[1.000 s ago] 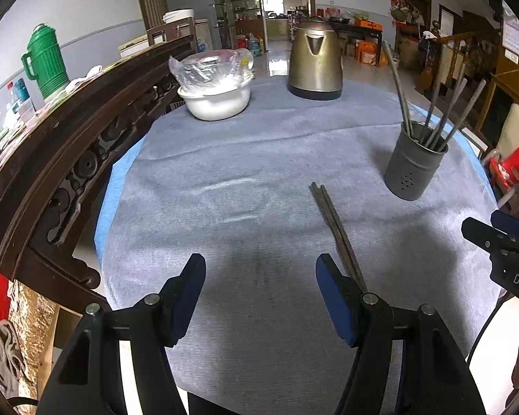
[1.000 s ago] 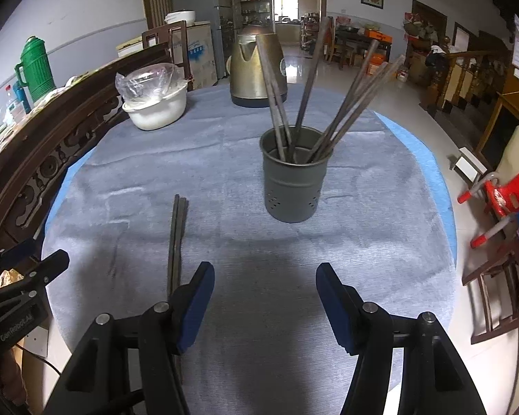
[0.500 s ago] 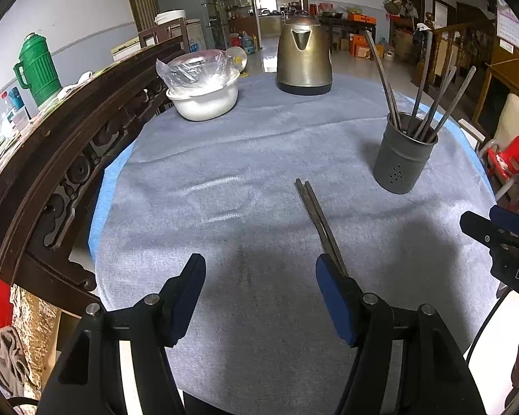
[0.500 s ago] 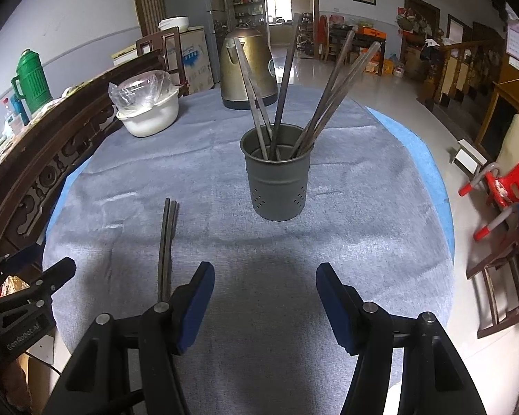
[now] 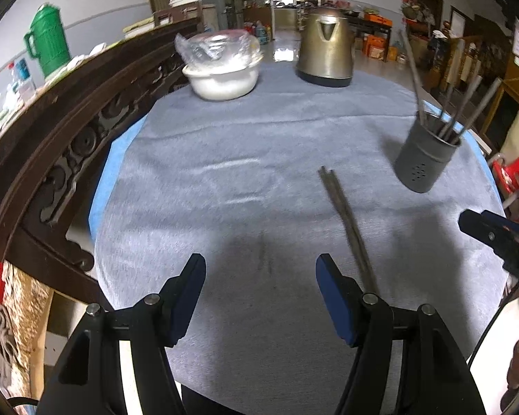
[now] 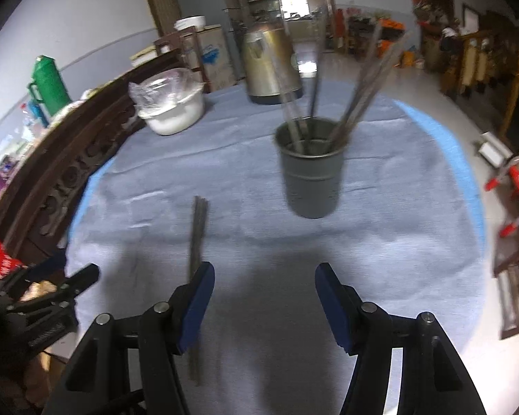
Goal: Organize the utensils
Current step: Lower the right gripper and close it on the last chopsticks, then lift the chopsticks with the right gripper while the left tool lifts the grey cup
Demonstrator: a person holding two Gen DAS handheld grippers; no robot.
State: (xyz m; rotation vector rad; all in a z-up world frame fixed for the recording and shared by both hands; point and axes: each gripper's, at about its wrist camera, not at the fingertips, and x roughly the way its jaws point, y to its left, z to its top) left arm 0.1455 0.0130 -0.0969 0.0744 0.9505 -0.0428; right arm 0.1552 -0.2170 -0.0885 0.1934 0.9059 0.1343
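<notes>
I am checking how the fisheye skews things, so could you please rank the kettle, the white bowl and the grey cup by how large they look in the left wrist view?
1. White bowl, counting its plastic wrap; nearly level with the kettle, so unsure.
2. Kettle.
3. Grey cup, smallest though nearest.

Matt grey cloth [image 5: 245, 159] over the table; matt dark metal holder [image 6: 311, 180]; glossy brushed-metal kettle [image 5: 325, 52]; carved, polished wooden rail [image 5: 69, 131]; crinkled clear plastic film [image 5: 218, 46].
</notes>
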